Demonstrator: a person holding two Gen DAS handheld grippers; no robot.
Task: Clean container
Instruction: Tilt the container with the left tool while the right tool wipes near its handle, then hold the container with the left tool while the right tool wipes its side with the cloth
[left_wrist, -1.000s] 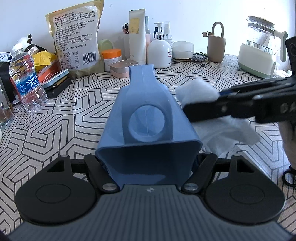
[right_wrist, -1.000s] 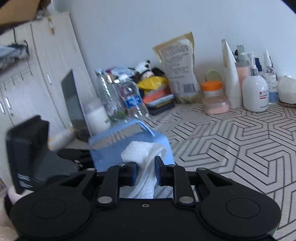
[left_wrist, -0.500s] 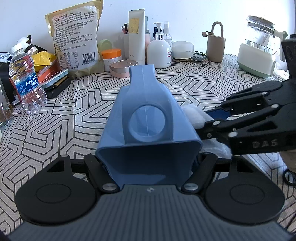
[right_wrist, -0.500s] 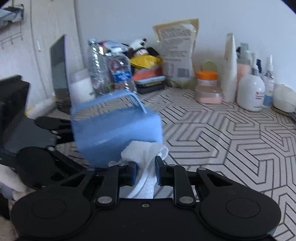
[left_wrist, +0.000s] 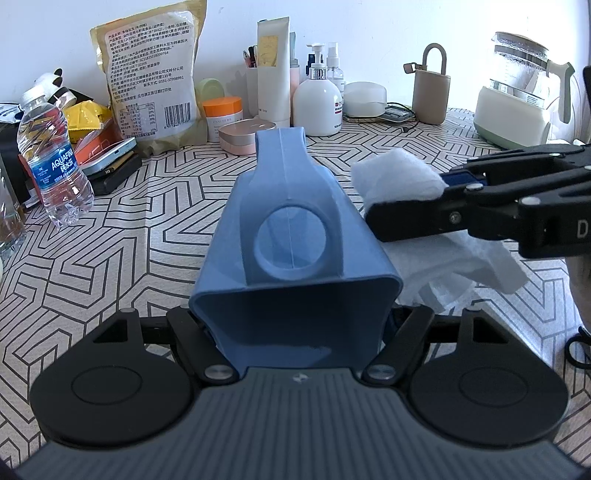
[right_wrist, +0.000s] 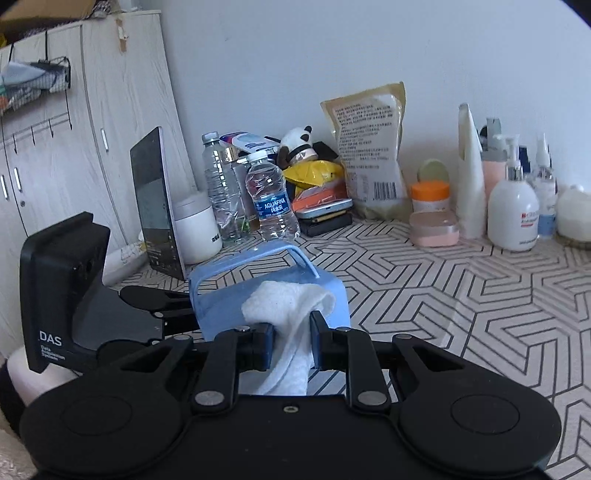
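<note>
L gripper (left_wrist: 295, 325): level, pointing fwd over table (left_wrist: 110, 240); fingers clamped on tub base.
Tub (left_wrist: 295, 229): blue plastic, on its side, handle end away from L gripper, round recess on top face, above table.
R gripper (right_wrist: 291, 345): comes in from tub's R, closed on cloth.
Cloth (right_wrist: 291, 314): white, bunched, touching tub's R wall.
</note>
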